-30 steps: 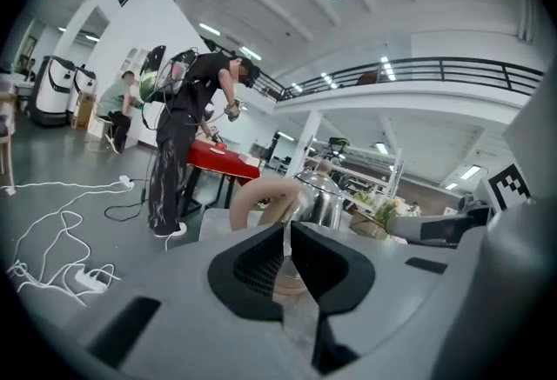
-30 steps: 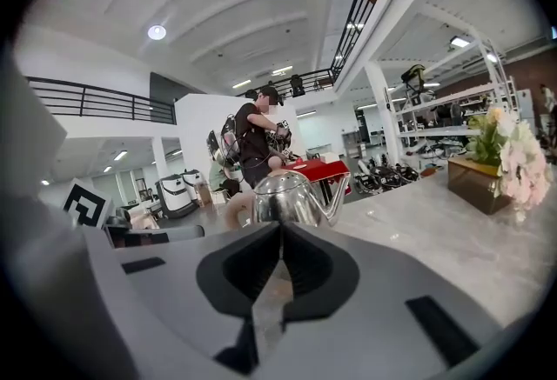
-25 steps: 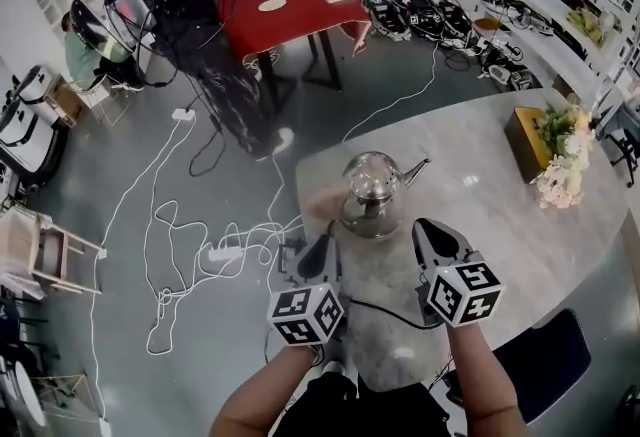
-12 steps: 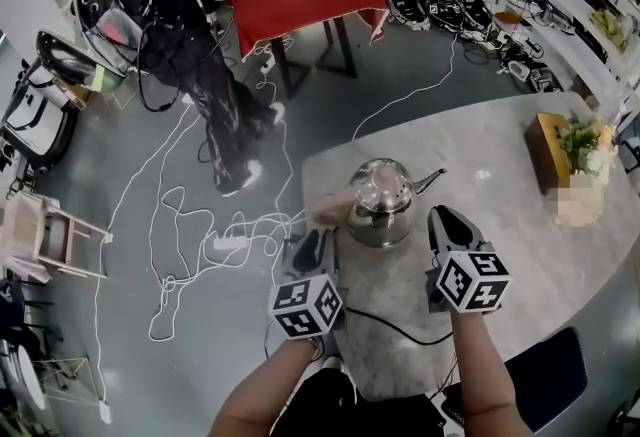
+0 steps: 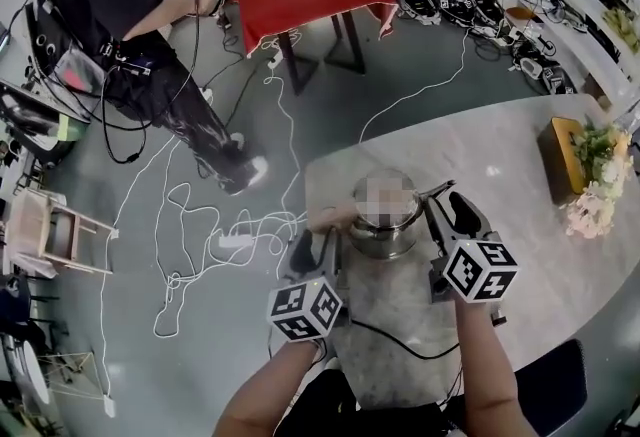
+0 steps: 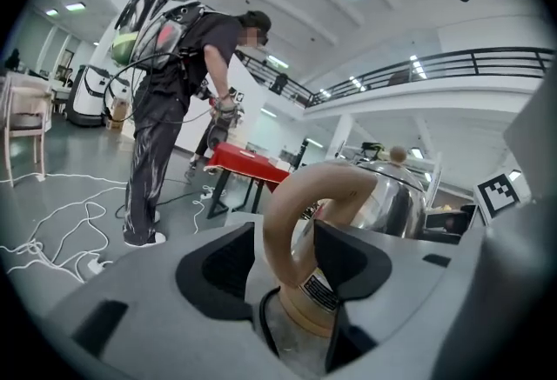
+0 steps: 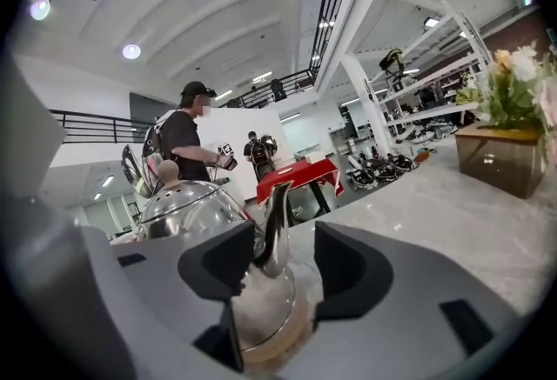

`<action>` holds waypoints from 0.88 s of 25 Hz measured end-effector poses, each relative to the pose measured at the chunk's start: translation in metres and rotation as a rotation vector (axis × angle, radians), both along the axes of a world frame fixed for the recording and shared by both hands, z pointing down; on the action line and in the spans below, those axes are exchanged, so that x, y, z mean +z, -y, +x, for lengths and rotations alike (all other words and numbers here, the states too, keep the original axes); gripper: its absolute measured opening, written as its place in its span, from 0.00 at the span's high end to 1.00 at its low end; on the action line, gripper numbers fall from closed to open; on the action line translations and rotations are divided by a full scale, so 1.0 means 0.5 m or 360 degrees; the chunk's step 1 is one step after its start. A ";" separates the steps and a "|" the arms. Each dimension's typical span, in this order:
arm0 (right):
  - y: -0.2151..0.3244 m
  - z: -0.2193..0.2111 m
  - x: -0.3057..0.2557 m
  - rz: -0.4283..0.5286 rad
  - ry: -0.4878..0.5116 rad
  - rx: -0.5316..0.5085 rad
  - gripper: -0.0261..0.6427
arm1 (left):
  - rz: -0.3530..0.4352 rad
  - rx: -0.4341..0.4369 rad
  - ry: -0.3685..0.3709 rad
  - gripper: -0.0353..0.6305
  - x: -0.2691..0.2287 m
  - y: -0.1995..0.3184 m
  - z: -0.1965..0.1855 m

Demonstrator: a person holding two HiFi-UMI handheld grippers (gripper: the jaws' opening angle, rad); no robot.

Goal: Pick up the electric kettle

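Note:
The steel electric kettle (image 5: 381, 241) with a beige handle stands near the left edge of the grey table (image 5: 520, 155). My left gripper (image 5: 320, 247) is at the kettle's left side. In the left gripper view the left gripper (image 6: 287, 253) has just been opening, and the beige handle (image 6: 300, 226) stands between its spread pads. My right gripper (image 5: 451, 211) is at the kettle's right side. The right gripper (image 7: 287, 262) has also just been opening, with the thin spout (image 7: 277, 230) between its pads and not pressed.
A black cable (image 5: 400, 340) runs across the table near me. A wooden box (image 5: 560, 157) and flowers (image 5: 598, 180) sit at the table's right. On the floor lie white cables (image 5: 200, 225). A person (image 5: 130, 45) stands by a red table (image 5: 300, 0).
Both grippers have moved forward to the kettle and their jaws have opened. The left one now straddles the handle, the right one the spout.

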State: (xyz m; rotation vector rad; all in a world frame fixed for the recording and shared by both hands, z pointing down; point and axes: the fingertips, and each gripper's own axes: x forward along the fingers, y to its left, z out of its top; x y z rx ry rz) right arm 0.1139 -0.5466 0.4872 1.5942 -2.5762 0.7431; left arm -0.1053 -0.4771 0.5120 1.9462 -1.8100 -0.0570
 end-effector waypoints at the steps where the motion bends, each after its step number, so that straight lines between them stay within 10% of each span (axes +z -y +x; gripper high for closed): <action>1: 0.007 -0.001 -0.002 0.0008 0.0000 -0.0004 0.69 | 0.0012 -0.0012 0.0000 0.67 -0.001 0.006 -0.003; 22: 0.078 -0.026 -0.013 0.0154 0.0031 -0.0058 0.72 | 0.0064 -0.0014 0.0062 0.70 0.023 0.101 -0.013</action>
